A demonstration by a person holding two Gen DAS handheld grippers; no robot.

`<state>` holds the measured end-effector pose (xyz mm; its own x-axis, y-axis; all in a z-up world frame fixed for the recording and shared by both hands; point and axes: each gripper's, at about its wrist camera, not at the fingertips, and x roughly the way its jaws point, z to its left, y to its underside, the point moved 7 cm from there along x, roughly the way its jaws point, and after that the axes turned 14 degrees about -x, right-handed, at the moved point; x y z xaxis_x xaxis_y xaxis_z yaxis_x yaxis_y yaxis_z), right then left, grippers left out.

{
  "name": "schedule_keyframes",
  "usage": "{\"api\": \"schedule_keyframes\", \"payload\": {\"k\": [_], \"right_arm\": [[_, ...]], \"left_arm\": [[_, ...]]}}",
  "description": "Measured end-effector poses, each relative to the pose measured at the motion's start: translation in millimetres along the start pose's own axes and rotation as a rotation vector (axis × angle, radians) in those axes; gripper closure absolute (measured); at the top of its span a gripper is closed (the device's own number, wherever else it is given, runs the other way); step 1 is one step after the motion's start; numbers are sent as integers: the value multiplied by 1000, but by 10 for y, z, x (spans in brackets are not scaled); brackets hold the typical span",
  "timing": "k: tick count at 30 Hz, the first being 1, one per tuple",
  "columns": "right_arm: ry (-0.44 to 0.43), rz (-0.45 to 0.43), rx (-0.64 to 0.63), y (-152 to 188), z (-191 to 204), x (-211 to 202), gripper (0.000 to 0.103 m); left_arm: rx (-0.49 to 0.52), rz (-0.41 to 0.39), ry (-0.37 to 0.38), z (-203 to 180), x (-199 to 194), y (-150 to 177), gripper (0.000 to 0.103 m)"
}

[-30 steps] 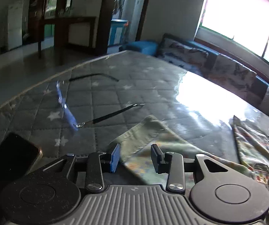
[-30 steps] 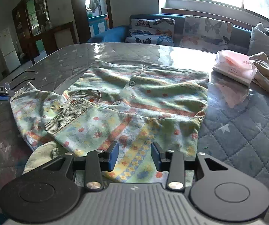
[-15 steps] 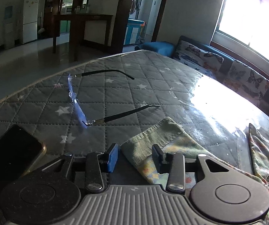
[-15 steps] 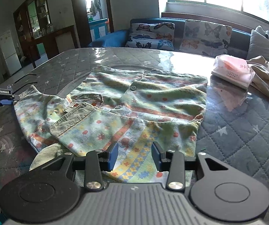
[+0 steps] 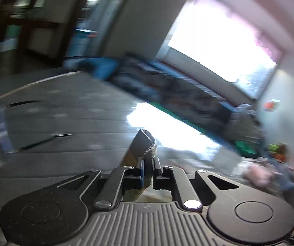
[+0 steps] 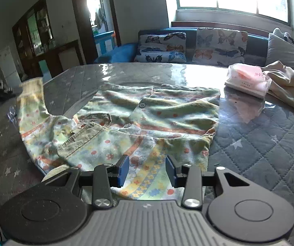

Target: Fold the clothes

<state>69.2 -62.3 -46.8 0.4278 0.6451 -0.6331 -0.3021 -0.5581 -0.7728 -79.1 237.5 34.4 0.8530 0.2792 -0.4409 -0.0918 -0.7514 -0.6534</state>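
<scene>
Quilted star-print counter [image 6: 270, 143] under strong window light, a sofa beyond; the patterned shirt [image 6: 147, 119] lies spread ahead of the right gripper [image 6: 147, 169], whose fingers stand spread over its near hem, apparently clear of it. The left gripper [image 5: 147, 171] pinches the sleeve cuff [image 5: 146, 143] upright; view blurred. Advise carrying the sleeve across the body flat, keeping the cuff clamped.

My jaws are matt black plastic with blue pads [image 6: 123, 170] and shiny metal screws. The shirt [image 6: 147, 123] is soft printed cloth with a ribbed collar. The quilted surface [image 6: 260, 143] lies under glossy clear film; the tissue pack [image 6: 247, 80] is shiny plastic.
</scene>
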Motion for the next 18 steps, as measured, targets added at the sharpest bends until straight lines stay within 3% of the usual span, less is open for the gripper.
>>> {"api": "schedule_keyframes", "payload": {"k": [4,8,14,18], "right_arm": [[6,-16,13,31,-55,-65,64],[18,-27,38,82,-148,-130,64],[40,-34,74,143,-260,-192,64],[53,-32,88,157,-323,-208,64]], "left_arm": [[56,85,170,-673,76,246,95],[86,186,275,-1160,280,589,95],[156,321,336,-1602,600,1136,95],[220,405,338,-1620,720,1452,94]]}}
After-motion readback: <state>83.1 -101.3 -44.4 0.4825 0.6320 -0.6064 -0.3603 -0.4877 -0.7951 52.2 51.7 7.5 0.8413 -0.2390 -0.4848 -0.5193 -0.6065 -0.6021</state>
